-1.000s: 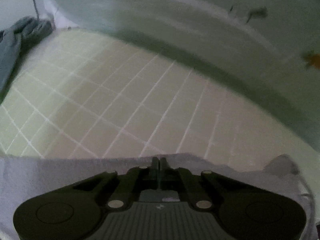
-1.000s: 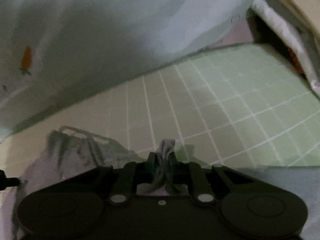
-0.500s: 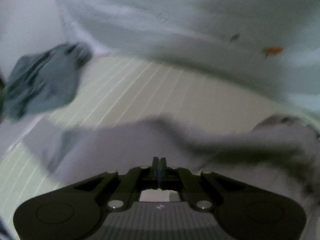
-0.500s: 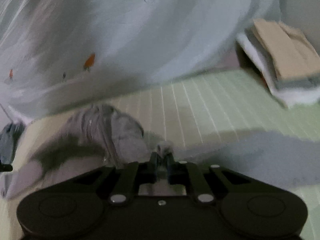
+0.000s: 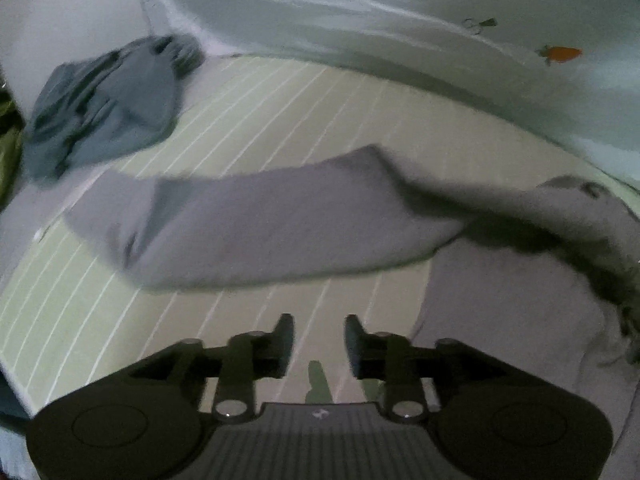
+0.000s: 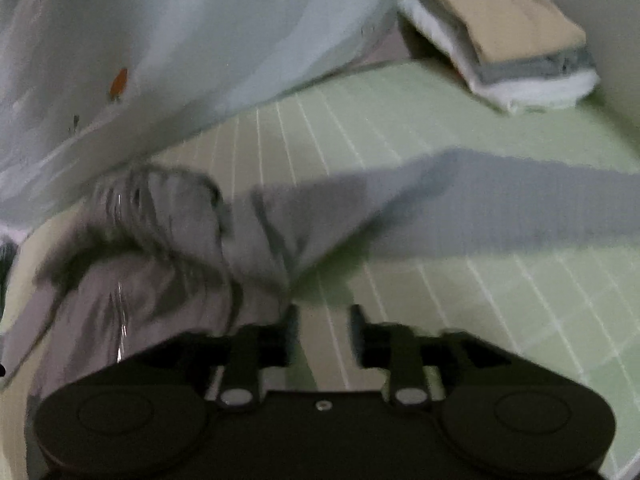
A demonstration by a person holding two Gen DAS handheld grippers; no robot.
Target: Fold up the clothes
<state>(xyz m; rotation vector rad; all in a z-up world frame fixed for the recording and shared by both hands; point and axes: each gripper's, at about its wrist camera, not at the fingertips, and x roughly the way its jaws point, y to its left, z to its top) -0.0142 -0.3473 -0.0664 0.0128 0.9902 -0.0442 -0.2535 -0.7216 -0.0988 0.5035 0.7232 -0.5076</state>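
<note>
While both tongs (image 5: 319,336) (image 6: 325,328) are opening, empty, we judge the grey garment (image 5: 280,220) limp and light; pinch its hem corners.

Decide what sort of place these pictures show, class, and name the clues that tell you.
Probably a bedroom, with the work done on a bed. The clues: a green checked sheet as the work surface, a pale carrot-print quilt bunched along its far edge, and a folded stack of clothes waiting in one corner.

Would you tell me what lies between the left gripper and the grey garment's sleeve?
Only bare green checked bedsheet, as the left wrist view shows; the left gripper, jaws opening and empty, sits apart from the grey sleeve.
</note>
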